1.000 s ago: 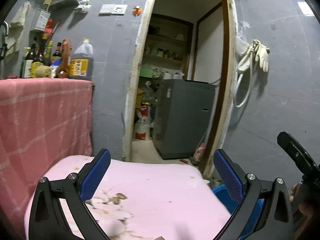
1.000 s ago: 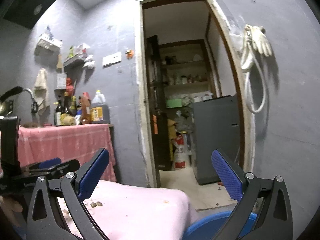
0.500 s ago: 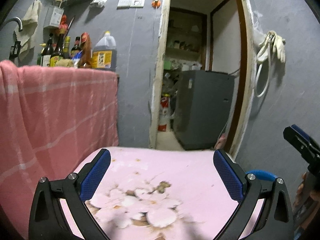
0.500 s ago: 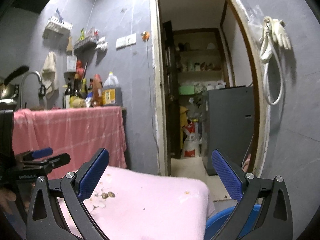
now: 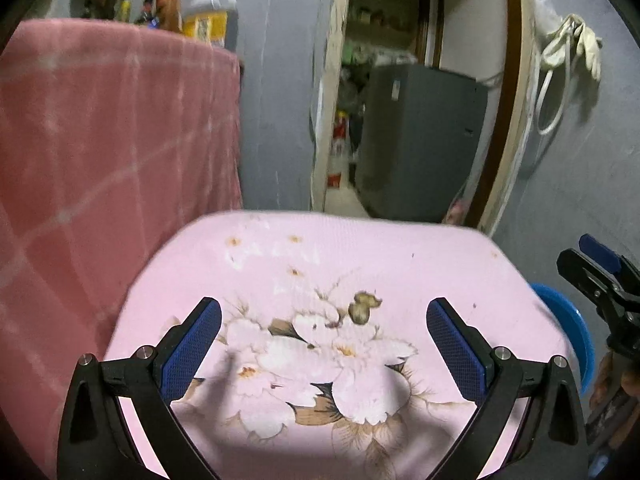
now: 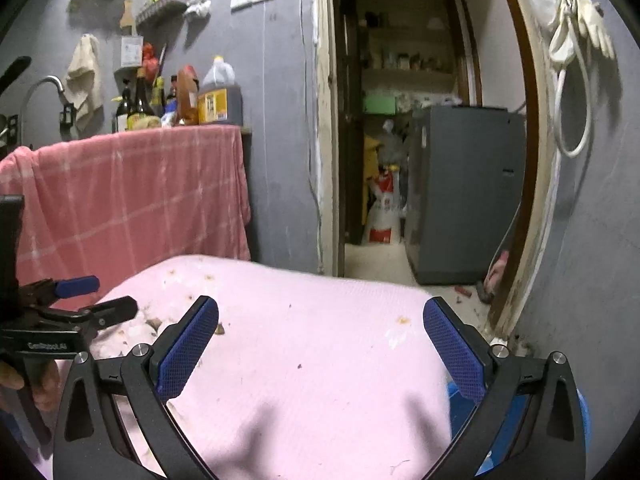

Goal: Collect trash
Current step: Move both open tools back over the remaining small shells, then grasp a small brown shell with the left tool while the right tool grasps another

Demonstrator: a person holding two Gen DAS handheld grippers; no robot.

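Both tools spread wide, nothing held: left tool (image 5: 324,336) over the floral print mid-surface (image 5: 400,248), right tool (image 6: 320,336) over its right half. Brown scraps (image 6: 218,329) lie toward the surface's left edge; blue basin (image 5: 568,320) just past its right edge.

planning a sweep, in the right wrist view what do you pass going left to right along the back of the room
hanging towel → oil jug → grey appliance in the doorway → rubber gloves on the wall
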